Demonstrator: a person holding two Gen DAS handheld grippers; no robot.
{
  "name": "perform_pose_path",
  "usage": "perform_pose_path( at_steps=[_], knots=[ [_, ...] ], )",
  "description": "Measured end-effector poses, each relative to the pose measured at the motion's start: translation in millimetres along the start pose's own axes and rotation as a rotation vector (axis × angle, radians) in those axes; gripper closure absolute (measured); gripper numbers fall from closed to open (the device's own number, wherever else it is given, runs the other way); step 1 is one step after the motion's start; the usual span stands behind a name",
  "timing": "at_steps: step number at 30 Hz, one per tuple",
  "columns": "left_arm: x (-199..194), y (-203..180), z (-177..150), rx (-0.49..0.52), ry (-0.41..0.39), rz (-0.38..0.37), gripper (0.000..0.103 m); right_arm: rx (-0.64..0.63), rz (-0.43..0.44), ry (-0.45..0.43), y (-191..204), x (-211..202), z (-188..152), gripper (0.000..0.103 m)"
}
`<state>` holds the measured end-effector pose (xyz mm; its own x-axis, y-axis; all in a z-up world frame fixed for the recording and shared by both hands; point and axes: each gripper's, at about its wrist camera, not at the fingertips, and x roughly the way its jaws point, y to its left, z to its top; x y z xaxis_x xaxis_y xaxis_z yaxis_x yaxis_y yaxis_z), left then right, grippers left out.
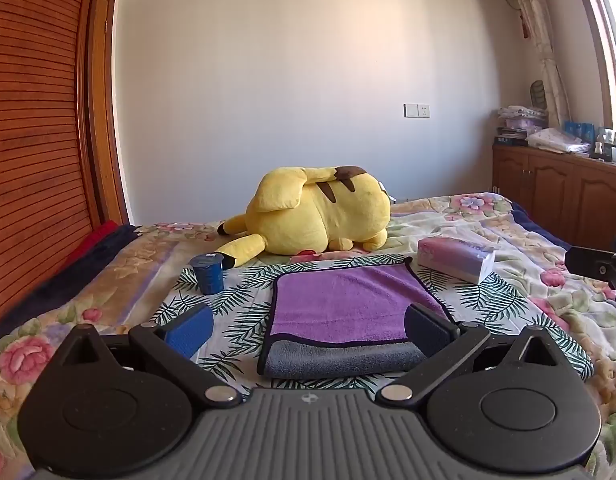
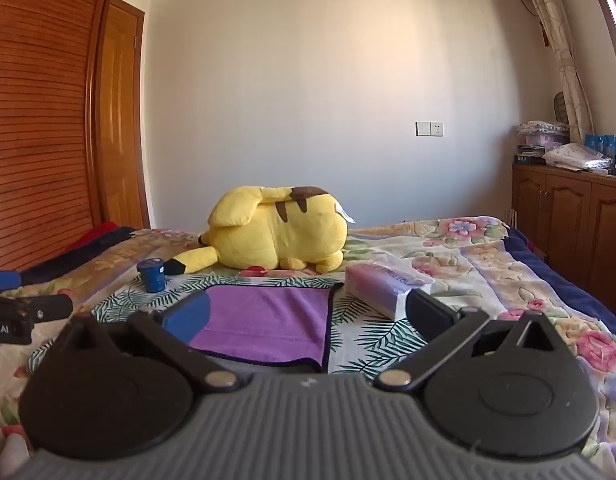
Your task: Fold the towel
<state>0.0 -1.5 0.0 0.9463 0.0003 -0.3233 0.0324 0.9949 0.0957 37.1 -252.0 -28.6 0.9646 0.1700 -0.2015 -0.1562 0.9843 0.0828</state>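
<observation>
the towel (image 1: 348, 312) lies folded once on the bed (image 1: 508, 240), purple over grey, fold edge near. both tongs, left (image 1: 308, 330) and right (image 2: 308, 312), hang released just short of it, likely lined up to take the next fold.

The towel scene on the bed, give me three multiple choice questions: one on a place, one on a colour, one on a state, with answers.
1. Where is the blue cup relative to the towel?
A. To its left
B. On it
C. To its right

2. What colour is the towel's upper layer?
A. Green
B. Purple
C. Red

3. How is the left tool?
A. Shut on the towel
B. Shut, empty
C. Open, holding nothing

Answers: 1 A, the cup stands left of the towel, the tissue pack right. 2 B, purple lies over a grey layer. 3 C, its fingers are spread apart around the towel's near edge.
</observation>
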Motion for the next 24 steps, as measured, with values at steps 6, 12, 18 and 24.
perform_pose_path(
  at_steps=[6,12,18,24],
  knots=[
    [6.5,3.1,-1.9,0.007,0.003,-0.008,0.016,0.003,0.005,-0.003,0.1,0.3,-0.2,0.000],
    [3.2,-0.8,-3.6,0.006,-0.006,0.004,0.016,0.004,0.003,-0.006,-1.7,-0.2,-0.3,0.000],
    [0.4,-1.8,-1.9,0.008,-0.004,0.007,0.016,0.003,0.002,-0.006,-4.2,-0.1,-0.3,0.000],
    [0.7,-1.8,-1.8,0.010,-0.004,0.007,0.016,-0.005,-0.008,0.001,-3.9,0.1,-0.7,0.000]
  ],
)
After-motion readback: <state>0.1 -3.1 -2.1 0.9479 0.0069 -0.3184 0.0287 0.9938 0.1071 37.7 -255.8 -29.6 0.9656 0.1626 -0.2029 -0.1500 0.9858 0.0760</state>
